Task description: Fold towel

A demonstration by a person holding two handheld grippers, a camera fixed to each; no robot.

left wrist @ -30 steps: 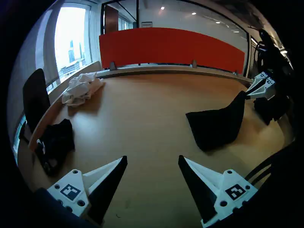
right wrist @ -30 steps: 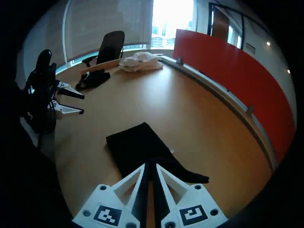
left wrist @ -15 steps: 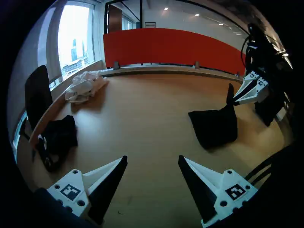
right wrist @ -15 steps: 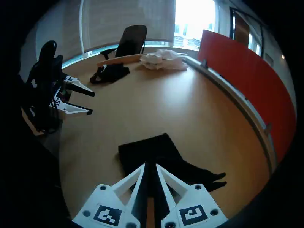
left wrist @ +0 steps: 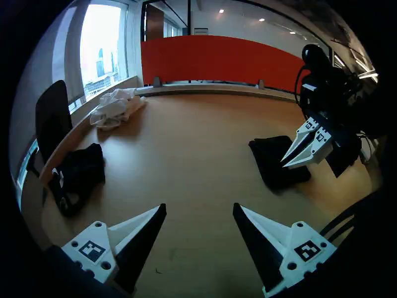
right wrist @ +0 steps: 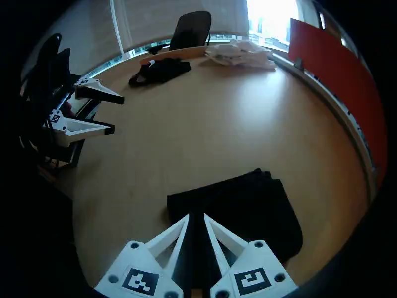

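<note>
left tongs (left wrist: 198,205) wide open, empty; right tongs (right wrist: 196,217) pinched on folded black towel (right wrist: 248,203).

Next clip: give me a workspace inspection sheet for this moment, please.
Surface: wooden table, light brown.
Job's things: black towel lies folded flat on it.
Clutter: white cloth heap at the far edge; black bundle by the office chair.
Grippers: left gripper jaws open, empty; right gripper jaws closed on the towel's near edge.
Cables: dark cable loops beside the right gripper's body.
Surroundings: red partition, bright window.
</note>
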